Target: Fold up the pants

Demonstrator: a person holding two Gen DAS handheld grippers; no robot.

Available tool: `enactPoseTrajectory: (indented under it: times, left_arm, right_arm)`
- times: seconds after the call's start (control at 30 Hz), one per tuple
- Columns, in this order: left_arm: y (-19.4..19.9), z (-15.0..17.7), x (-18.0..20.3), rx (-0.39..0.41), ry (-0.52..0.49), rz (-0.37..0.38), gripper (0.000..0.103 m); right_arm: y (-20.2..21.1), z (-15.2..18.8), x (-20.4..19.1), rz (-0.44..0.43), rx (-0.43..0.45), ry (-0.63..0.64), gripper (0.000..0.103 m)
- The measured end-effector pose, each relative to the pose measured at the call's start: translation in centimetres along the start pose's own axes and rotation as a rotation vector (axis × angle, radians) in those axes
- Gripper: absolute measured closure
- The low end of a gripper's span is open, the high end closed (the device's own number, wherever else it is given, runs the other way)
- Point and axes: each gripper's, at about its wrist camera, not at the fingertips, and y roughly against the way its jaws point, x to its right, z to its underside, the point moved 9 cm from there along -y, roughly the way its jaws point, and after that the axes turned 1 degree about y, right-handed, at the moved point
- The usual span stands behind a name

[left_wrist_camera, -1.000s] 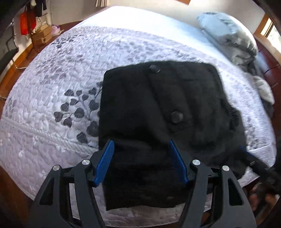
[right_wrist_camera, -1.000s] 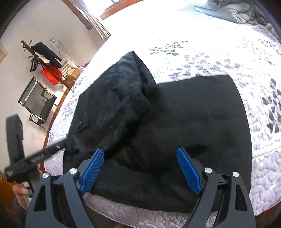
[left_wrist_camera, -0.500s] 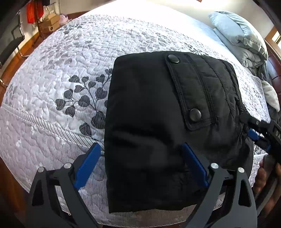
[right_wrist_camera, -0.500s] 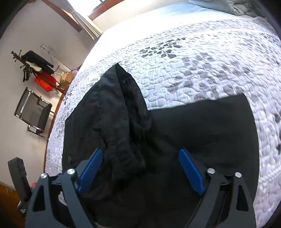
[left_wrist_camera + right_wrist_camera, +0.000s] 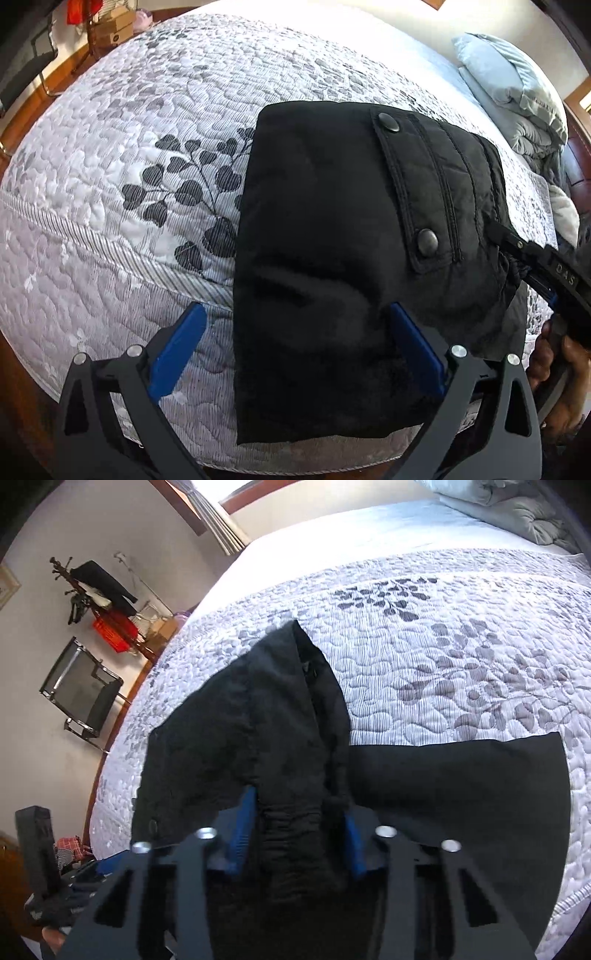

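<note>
The right gripper (image 5: 295, 834) has just been closing, and its blue fingers (image 5: 242, 830) now pinch a raised, bunched ridge of the black pants (image 5: 258, 738) between them, the cloth rising in a peak beyond the tips. The left gripper (image 5: 291, 354) has its fingers (image 5: 177, 349) spread wide and holds nothing: the left finger stands over bare bedspread, the right one over the pants, so the garment's left edge runs between them. In the left wrist view the pants (image 5: 332, 277) lie folded at the near edge of the bed, a flap with two snap buttons (image 5: 427, 242) facing up on the right side, where the right gripper (image 5: 535, 262) bites into the far right edge with a hand (image 5: 561, 373) behind it. The bed (image 5: 129, 147) carries a white quilted bedspread with grey leaf prints. Grey pillows (image 5: 509, 88) are heaped at the far right. Beyond the bed's left side stand a folding chair (image 5: 81, 690), a coat rack (image 5: 92, 587) with dark clothes, and a red basket (image 5: 114, 627) against a pale wall.
</note>
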Motion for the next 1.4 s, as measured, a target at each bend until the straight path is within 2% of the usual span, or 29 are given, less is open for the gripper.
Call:
enactPoseTrajectory:
  times: [0.03, 0.13, 0.37, 0.67, 0.8, 0.97, 1.13, 1.4]
  left_arm:
    - [0.0, 0.0, 0.0, -0.005, 0.005, 0.002, 0.005]
    - [0.0, 0.2, -0.1, -0.011, 0.010, -0.006, 0.005]
    - [1.5, -0.1, -0.2, 0.016, -0.023, -0.026, 0.005]
    - [4.4, -0.7, 1.1, 0.066, -0.040, 0.009, 0.005]
    - [4.7, -0.6, 2.5, 0.076, -0.073, 0.008, 0.005]
    - [4.3, -0.3, 4.5, 0.065, -0.135, 0.001, 0.005]
    - [3.4, 0.3, 5.9, 0.048, -0.181, -0.014, 0.005]
    - [2.9, 1.0, 6.7, 0.035, -0.211, -0.043, 0.005]
  right_arm:
    - [0.4, 0.1, -0.2, -0.013, 0.002, 0.016, 0.072]
    - [1.3, 0.2, -1.2, -0.013, 0.023, 0.078, 0.077]
    - [4.3, 0.6, -2.5, -0.069, 0.062, 0.073, 0.079]
    - [11.2, 0.9, -3.5, -0.093, 0.174, 0.090, 0.079]
    - [13.7, 1.1, -1.9, -0.062, 0.210, 0.062, 0.079]
    - [14.8, 2.0, 1.4, -0.001, 0.215, 0.014, 0.079]
    - [14.2, 3.4, 4.6, 0.052, 0.177, -0.043, 0.079]
    - [12.2, 5.2, 6.4, 0.049, 0.139, -0.091, 0.079]
